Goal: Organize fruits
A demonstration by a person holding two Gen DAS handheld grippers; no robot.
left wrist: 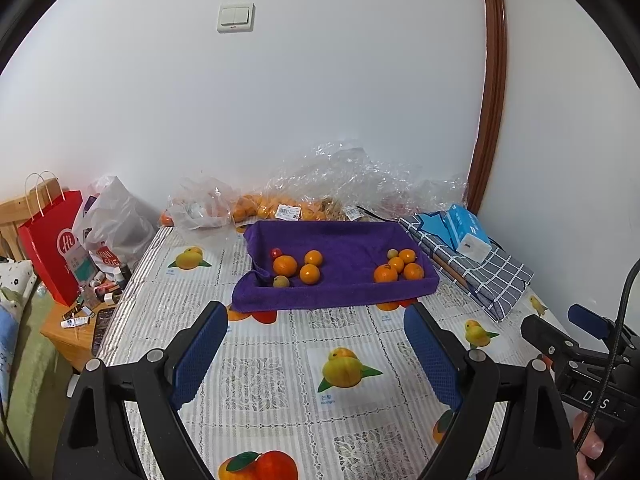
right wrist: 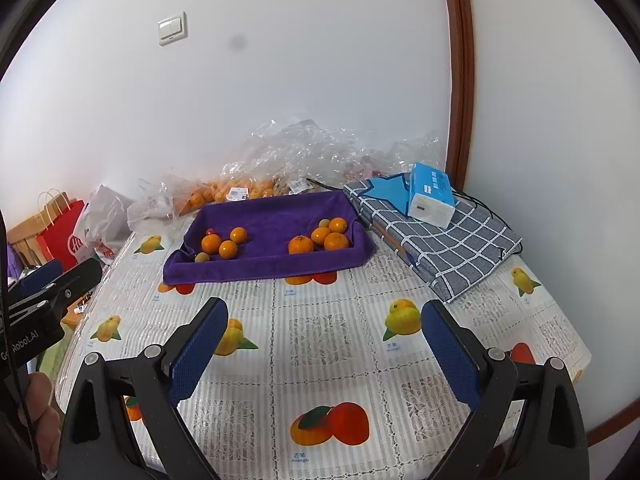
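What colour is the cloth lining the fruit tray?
Purple cloth; clearest in the right wrist view.

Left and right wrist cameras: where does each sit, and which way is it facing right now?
Left wrist: on the left gripper, above the table's near edge, facing the purple tray and wall; own open fingers, plus the right gripper at right.
Right wrist: on the right gripper, further right, same heading; own open fingers, left gripper and a hand at left.
Shared: tray, oranges, tissue pack, fruit-print tablecloth.
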